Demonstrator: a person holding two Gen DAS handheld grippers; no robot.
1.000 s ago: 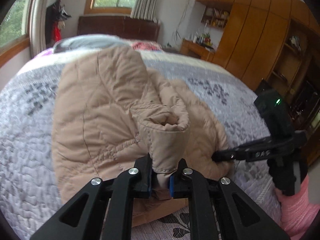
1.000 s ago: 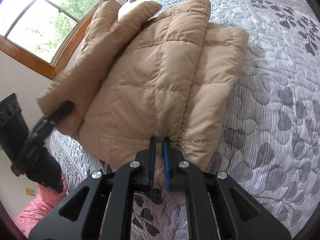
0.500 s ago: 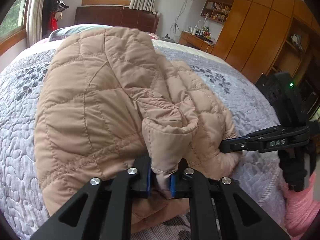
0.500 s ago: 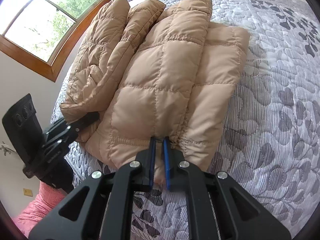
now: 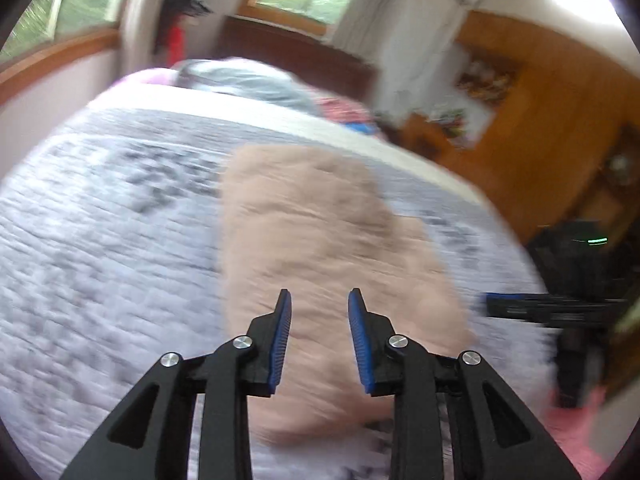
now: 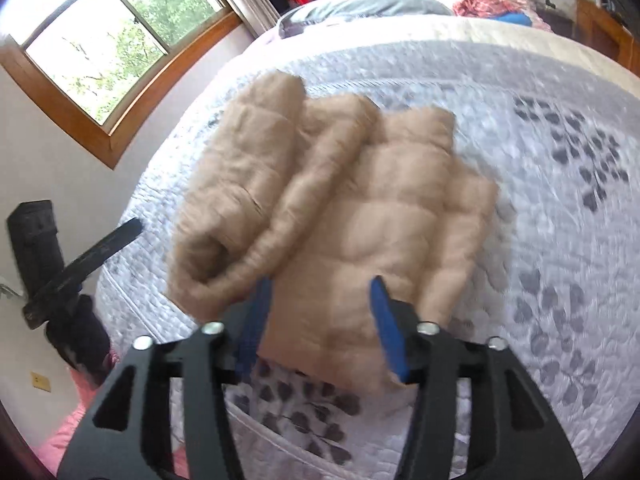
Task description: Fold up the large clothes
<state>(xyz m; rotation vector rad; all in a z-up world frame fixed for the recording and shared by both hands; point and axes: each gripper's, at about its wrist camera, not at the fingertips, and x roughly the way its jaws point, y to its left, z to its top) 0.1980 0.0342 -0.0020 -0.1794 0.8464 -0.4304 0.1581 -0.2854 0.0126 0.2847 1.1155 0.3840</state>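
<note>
On bed [image 6: 560, 240] | coat [image 6: 340, 208] now released, folded | left tool [image 5: 319, 336], right tool [image 6: 320, 320] spread wide, nothing held | fold judged finished

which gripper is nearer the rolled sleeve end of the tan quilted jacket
Left. The left gripper hangs just beside the sleeve end; the right gripper sits over the jacket's hem, further along.

No writing, label, brand or number can be read in either view. The left wrist view is smeared by motion, so the shelves along the wooden wall [image 5: 486, 80] show only blurred colour. In the right wrist view the black arm of the left gripper [image 6: 100, 246] is too blurred to show any lettering, and the small yellow plate [image 6: 41, 381] low on the wall carries no legible sign.
</note>
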